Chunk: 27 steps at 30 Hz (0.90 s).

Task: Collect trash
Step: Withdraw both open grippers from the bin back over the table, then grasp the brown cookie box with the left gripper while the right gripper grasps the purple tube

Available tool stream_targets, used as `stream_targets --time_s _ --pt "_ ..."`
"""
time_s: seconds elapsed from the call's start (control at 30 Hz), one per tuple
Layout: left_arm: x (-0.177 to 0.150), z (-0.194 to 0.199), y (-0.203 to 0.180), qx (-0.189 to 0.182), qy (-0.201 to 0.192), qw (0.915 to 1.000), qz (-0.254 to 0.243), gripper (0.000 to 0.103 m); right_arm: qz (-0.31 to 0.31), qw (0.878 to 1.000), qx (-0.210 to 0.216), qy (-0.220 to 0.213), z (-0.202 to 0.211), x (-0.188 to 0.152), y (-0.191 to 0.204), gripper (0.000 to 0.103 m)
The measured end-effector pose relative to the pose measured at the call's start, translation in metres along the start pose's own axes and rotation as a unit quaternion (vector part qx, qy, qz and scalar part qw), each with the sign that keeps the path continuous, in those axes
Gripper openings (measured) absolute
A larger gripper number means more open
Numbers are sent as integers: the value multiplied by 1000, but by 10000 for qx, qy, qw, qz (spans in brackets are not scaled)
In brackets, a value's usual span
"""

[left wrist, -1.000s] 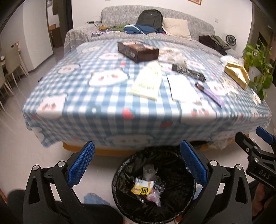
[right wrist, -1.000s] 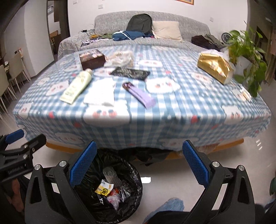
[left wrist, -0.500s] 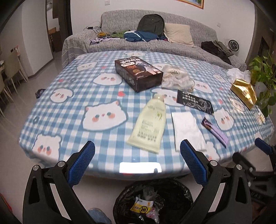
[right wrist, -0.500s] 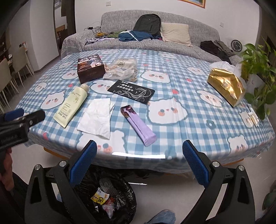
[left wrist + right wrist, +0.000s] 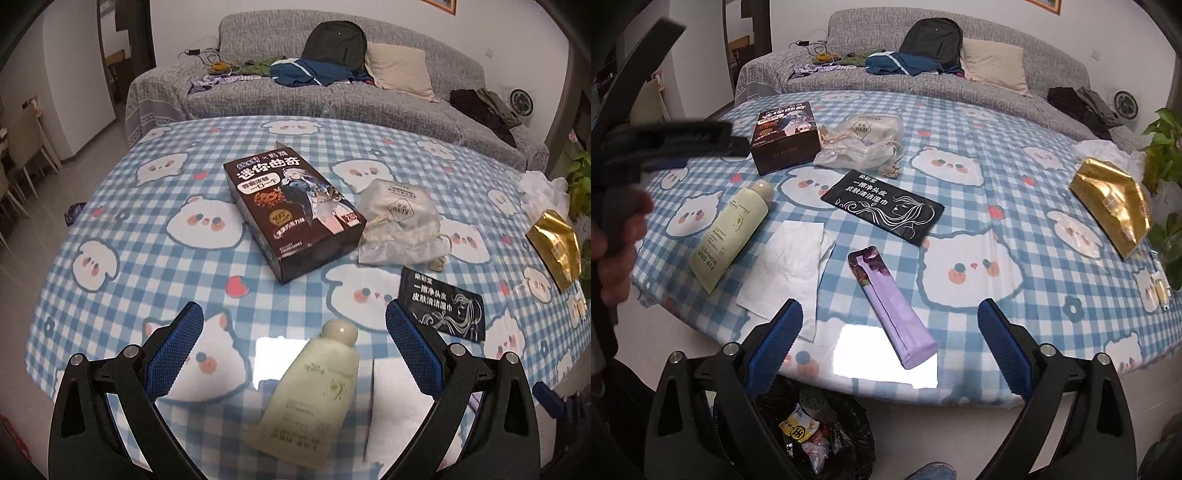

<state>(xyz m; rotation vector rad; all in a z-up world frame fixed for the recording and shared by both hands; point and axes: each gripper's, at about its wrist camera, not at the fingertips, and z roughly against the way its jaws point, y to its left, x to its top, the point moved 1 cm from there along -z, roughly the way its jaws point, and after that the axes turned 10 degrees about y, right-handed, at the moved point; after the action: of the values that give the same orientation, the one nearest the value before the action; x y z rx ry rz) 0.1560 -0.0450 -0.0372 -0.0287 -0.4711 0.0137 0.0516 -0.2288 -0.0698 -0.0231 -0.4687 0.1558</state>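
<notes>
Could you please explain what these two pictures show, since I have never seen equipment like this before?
There is no robot here: a person holds a hand-held gripper in each hand, and a fisheye camera on each looks forward along its two blue-padded fingers.

The left view shows the left hand-held gripper, open and empty, above a pale green tube. The right view shows the right hand-held gripper, also open and empty, above a purple packet.

Both look onto a table with a blue checked cloth. On it also lie a brown cookie box, a crumpled clear bag, a black sachet, a white tissue and a gold pouch. A bin with a black liner stands on the floor below.
</notes>
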Motion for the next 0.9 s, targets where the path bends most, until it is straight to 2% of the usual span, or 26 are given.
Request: stream_targets --time_s 0.13,0.43,0.67,0.9 --pt "31 -18 -4 46 86 9999 87 97 40 9999 48 84 -14 7 -2 90" --pt "81 -52 -9 162 396 9985 340 97 106 9994 176 282 -38 18 -13 80" --pt "101 -74 -9 220 617 9964 541 97 137 9989 278 355 -46 22 -16 73" --pt "106 -88 -11 408 636 9957 543 97 190 9983 367 405 -49 23 -15 59"
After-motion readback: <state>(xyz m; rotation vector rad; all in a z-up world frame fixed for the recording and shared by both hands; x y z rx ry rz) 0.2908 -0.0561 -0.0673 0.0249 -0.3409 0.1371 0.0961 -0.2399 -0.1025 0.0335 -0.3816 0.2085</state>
